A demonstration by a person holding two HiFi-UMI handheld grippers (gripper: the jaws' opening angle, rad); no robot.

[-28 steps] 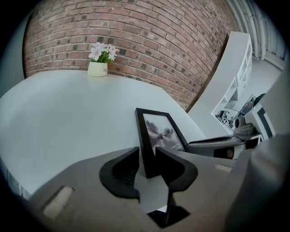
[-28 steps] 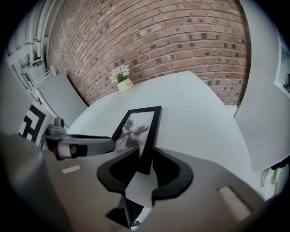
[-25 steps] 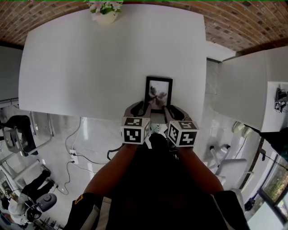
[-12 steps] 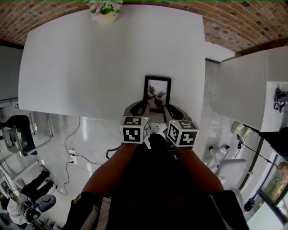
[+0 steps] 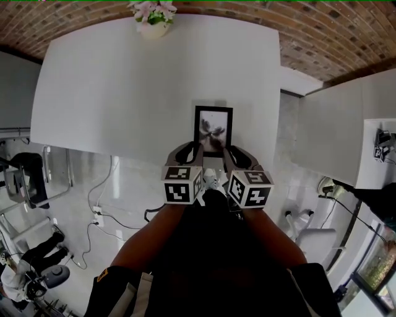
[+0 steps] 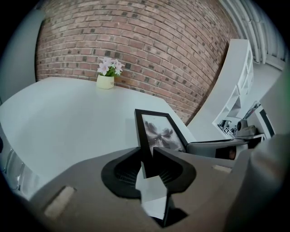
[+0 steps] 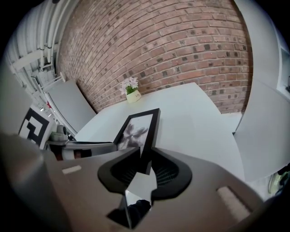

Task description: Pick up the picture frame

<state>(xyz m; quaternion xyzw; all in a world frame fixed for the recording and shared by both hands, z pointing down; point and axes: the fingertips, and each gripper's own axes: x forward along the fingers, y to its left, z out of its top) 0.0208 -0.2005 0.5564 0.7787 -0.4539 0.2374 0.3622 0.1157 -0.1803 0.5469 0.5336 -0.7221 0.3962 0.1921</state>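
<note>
The black picture frame (image 5: 213,128), with a grey flower print, is over the near edge of the white table (image 5: 124,93). My left gripper (image 5: 197,147) has just been closing and is shut on the frame's near left edge (image 6: 144,136). My right gripper (image 5: 228,150) is shut on the near right edge (image 7: 149,131). In the left gripper view the frame's rail sits between the pads of my left gripper (image 6: 148,156). The right gripper view shows the same for my right gripper (image 7: 144,158). The frame tilts, with its near end raised in the jaws.
A small pot of pink flowers (image 5: 153,18) stands at the table's far edge by the brick wall. A second white table (image 5: 334,124) stands to the right across a narrow gap. Cables (image 5: 102,210) and chair legs lie on the floor at lower left.
Both grippers have risen slightly with the frame between them, lifting its near end. The left jaws have closed in on the frame's edge.
</note>
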